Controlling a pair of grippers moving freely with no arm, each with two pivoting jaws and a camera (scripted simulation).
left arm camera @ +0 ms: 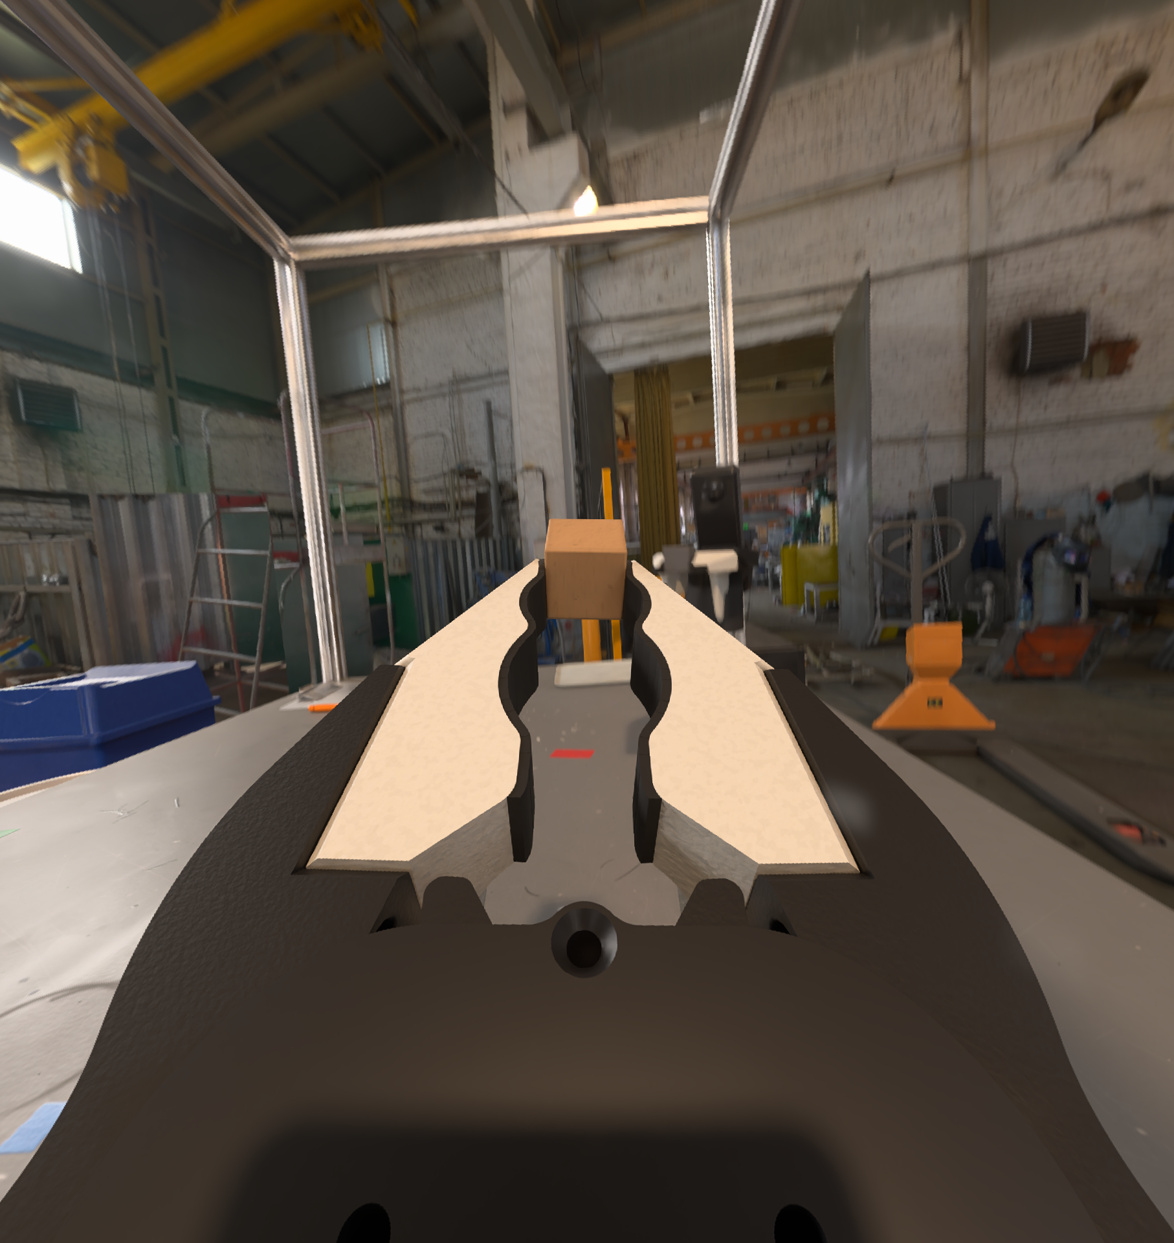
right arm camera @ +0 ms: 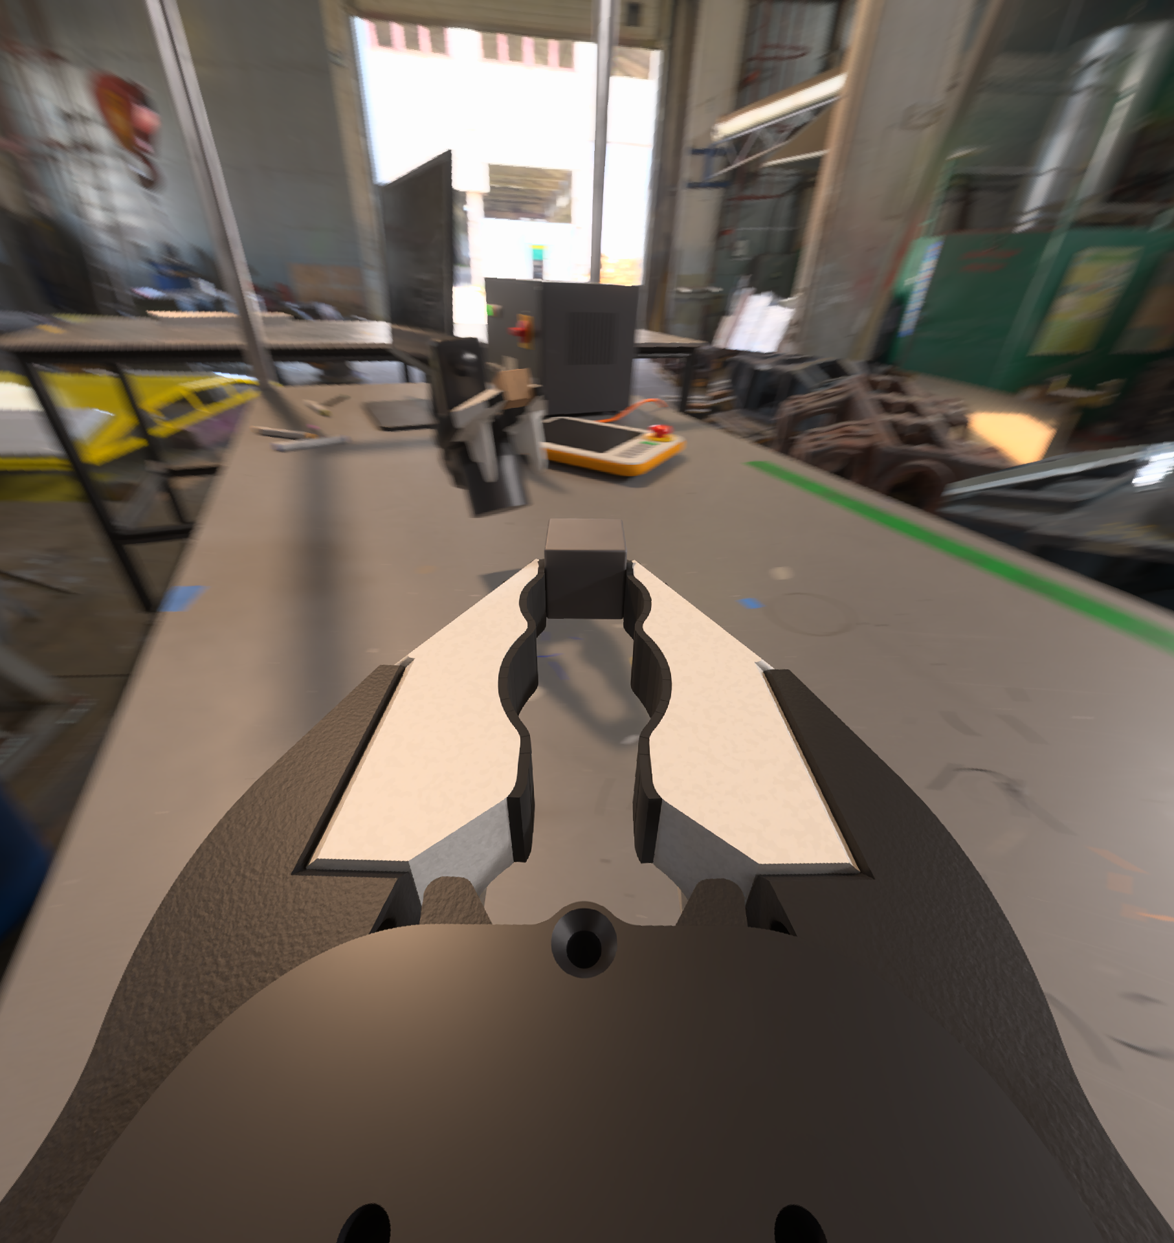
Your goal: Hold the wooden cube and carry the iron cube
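Observation:
My left gripper (left arm camera: pixel 584 585) is shut on the light-brown wooden cube (left arm camera: pixel 584 568) and holds it at its fingertips above the grey table (left arm camera: pixel 100 908). My right gripper (right arm camera: pixel 584 585) is shut on the dark grey iron cube (right arm camera: pixel 584 572) and holds it at its fingertips a little above the table (right arm camera: pixel 840 740). In the right wrist view the left gripper (right arm camera: pixel 497 417) shows farther off over the table, with the wooden cube (right arm camera: pixel 516 385) in it. In the left wrist view the right gripper (left arm camera: pixel 712 538) shows farther off, just right of the wooden cube.
A yellow-rimmed handheld pendant (right arm camera: pixel 611 440) lies on the table's far end before a grey cabinet (right arm camera: pixel 564 343). A green tape line (right arm camera: pixel 974 551) runs along the right edge. A metal frame (left arm camera: pixel 302 437) stands over the table. A blue bin (left arm camera: pixel 80 713) sits at the left.

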